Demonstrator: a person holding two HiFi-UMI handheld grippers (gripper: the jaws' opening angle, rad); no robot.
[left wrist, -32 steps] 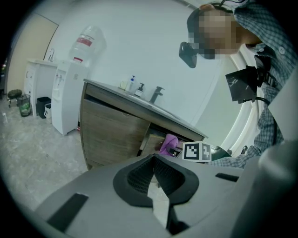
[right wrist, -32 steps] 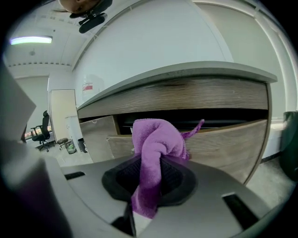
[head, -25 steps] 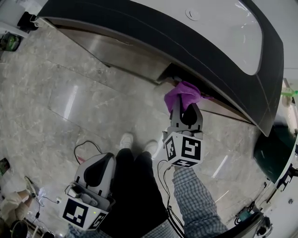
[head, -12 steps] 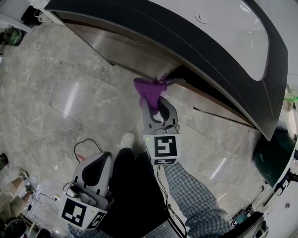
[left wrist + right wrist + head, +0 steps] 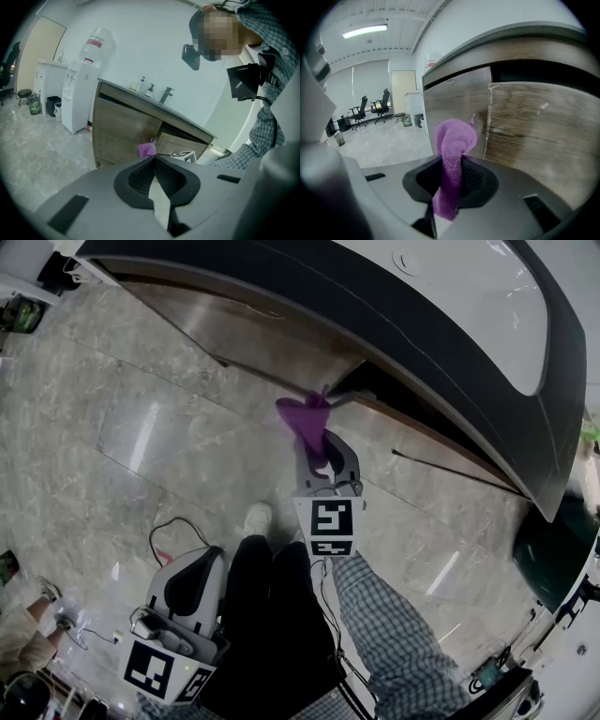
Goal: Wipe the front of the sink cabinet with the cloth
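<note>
Head view is showing the left gripper [image 5: 208, 563] hanging low beside the person's dark trouser leg [image 5: 267, 615], well apart from the cabinet. In the left gripper view its two jaws are lying pressed together with nothing between them. To its right, the right gripper [image 5: 319, 454] is reaching forward and pinching the cloth [image 5: 306, 416], a purple rag. The rag's free end is bunching up beyond the jaw tips at the sink cabinet [image 5: 246, 326], near the seam between its front panels [image 5: 487, 117]. Whether it is actually touching the wood I cannot tell. The right gripper view is showing the hold plainly: the jaws are clamping the middle of the rag, one tail drooping down behind them and the other rising in a soft fold toward the wood grain.

The cloth is looking light, limp and fuzzy, so it is likely to fold and drag rather than slide. I judge it is best held as now, near the middle, with a thick wad left beyond the tips so that fabric rather than plastic is meeting the panel. A modest squeeze should be enough, though a loose tail could snag on a panel edge.

Counting: one cloth, two grippers, and one cabinet showing two wooden front panels, the right one seeming to stand a little forward of the left.
</note>
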